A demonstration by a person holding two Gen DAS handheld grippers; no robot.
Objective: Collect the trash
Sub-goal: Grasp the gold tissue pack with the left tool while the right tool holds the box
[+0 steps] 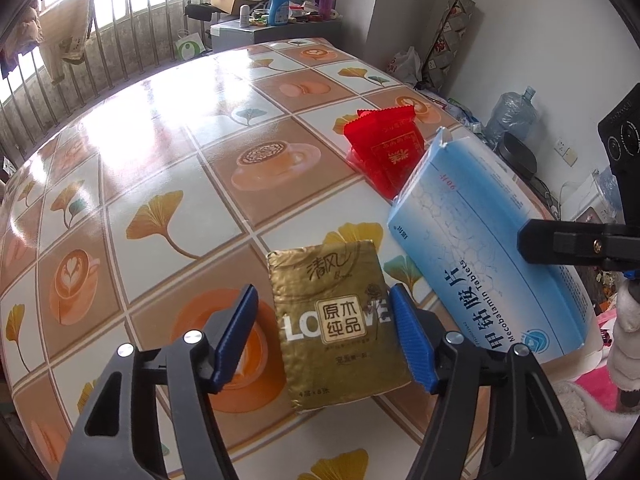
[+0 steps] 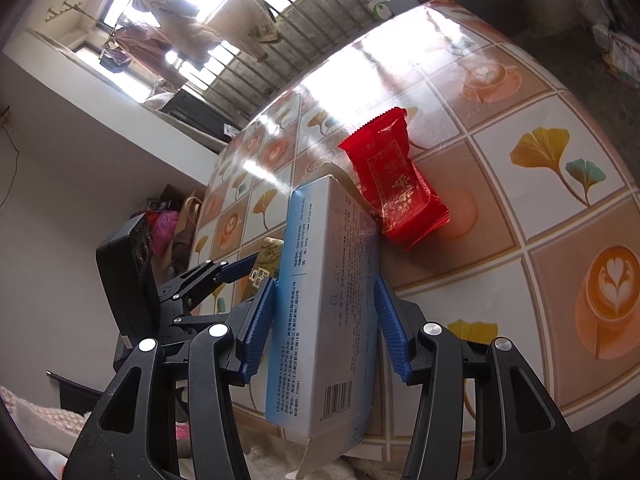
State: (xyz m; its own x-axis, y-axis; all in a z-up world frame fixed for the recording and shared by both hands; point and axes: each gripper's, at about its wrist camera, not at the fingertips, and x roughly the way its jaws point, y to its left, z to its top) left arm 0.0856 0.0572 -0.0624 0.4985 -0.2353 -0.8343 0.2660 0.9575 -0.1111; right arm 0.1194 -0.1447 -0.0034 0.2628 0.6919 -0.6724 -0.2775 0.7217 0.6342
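A gold tissue pack (image 1: 336, 328) lies flat on the patterned table (image 1: 160, 140). My left gripper (image 1: 323, 292) is open and straddles it, with a gap at the left pad and the right pad close against the pack's edge. A light blue tablet box (image 2: 328, 300) lies on the table with its near end over the edge. My right gripper (image 2: 326, 282) stands open around the box, its pads just off the sides. A red snack packet (image 2: 396, 188) rests against the box's far end; it also shows in the left wrist view as the red snack packet (image 1: 384, 148).
A barred window railing (image 1: 100, 60) runs behind the table. A low cabinet (image 1: 256, 34) with bottles stands at the back. Bags and a water jug (image 1: 516, 112) sit on the floor to the right. Pink cloth (image 1: 596, 384) lies under the table's near edge.
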